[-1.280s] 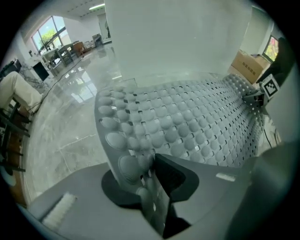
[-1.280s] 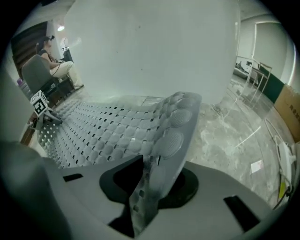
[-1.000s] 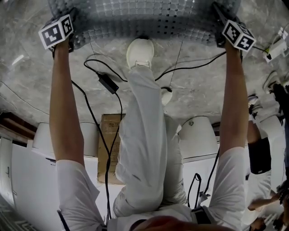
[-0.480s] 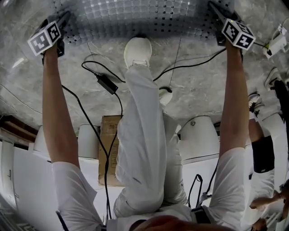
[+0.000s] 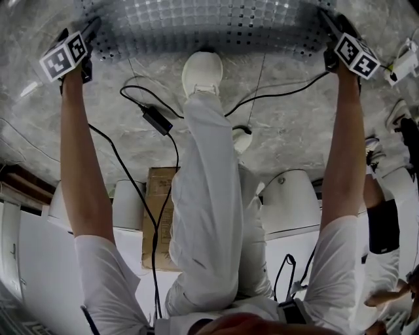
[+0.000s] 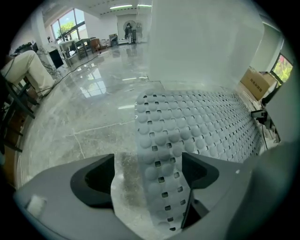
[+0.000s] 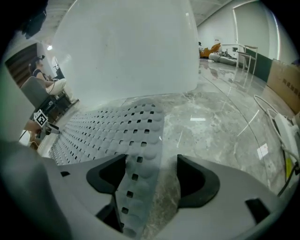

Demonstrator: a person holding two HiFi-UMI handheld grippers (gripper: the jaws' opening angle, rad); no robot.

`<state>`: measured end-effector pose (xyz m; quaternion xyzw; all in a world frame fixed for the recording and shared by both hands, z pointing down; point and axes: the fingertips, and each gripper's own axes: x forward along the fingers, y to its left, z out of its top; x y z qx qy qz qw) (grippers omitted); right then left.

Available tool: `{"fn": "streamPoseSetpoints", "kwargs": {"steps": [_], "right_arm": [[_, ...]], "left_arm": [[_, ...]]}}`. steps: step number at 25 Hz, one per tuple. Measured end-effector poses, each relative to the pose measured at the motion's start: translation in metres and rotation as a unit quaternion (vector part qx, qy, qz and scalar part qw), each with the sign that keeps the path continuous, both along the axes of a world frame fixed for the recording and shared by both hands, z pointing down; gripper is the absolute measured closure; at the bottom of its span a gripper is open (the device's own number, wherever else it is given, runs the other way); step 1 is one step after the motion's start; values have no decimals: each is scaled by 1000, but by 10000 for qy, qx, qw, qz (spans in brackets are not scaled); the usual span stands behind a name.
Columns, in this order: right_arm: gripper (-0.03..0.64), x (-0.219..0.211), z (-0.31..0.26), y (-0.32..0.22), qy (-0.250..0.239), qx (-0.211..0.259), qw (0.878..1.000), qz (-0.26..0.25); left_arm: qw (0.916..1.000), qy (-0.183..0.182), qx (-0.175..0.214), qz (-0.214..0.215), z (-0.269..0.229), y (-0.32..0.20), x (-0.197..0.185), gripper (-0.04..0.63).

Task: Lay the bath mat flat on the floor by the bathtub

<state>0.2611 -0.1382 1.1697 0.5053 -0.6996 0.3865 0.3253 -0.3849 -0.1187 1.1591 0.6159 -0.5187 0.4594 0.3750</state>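
Note:
A clear, bumpy, perforated bath mat [image 5: 209, 26] lies spread on the marble floor, in front of a white bathtub [image 6: 201, 42]. My left gripper [image 5: 88, 29] is at the mat's left end and my right gripper [image 5: 327, 19] at its right end. In the left gripper view the jaws [image 6: 147, 171] stand wide apart, and the mat's edge [image 6: 201, 122] runs loose between them, nearer the right jaw. In the right gripper view the jaws [image 7: 152, 176] are opening. The mat's edge [image 7: 108, 126] lies between them beside the left jaw, with no pad pressing on it.
Black cables and a power adapter [image 5: 157, 121] trail over the floor near my white shoe [image 5: 201, 73]. A cardboard box [image 5: 157, 216] and white fixtures [image 5: 288, 196] stand behind my legs. A white power strip [image 5: 402, 65] lies at the right, and another person [image 5: 383, 229] is further right.
The left gripper has moved outward to the left, off the mat's corner. The right gripper has shifted slightly right and back. The mat stays flat on the floor.

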Motion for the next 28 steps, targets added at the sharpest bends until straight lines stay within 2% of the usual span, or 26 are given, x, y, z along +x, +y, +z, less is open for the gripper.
{"fn": "streamPoseSetpoints", "kwargs": {"steps": [2, 6, 9, 16, 20, 25, 28], "right_arm": [[276, 4, 0, 4, 165, -58, 9998, 5], [260, 13, -15, 18, 812, -17, 9966, 158], [281, 0, -37, 37, 965, -75, 9952, 124], [383, -54, -133, 89, 549, -437, 9961, -532], [388, -84, -207, 86, 187, -314, 9963, -781], [419, -94, -308, 100, -61, -309, 9970, -704], [469, -88, -368, 97, -259, -250, 9981, -500]], "left_arm": [[9999, -71, 84, -97, -7, -2, -2, 149], [9989, -326, 309, -120, -32, -1, 2, 149], [9984, -344, 367, -268, -58, 12, 10, 147], [9981, 187, 307, -507, -151, 46, 65, 143], [9968, 549, 365, -460, -208, 47, 107, 143], [9939, 948, 421, -379, -300, 62, 165, 144], [9878, 1357, 617, -463, -361, 69, 200, 144]]}}
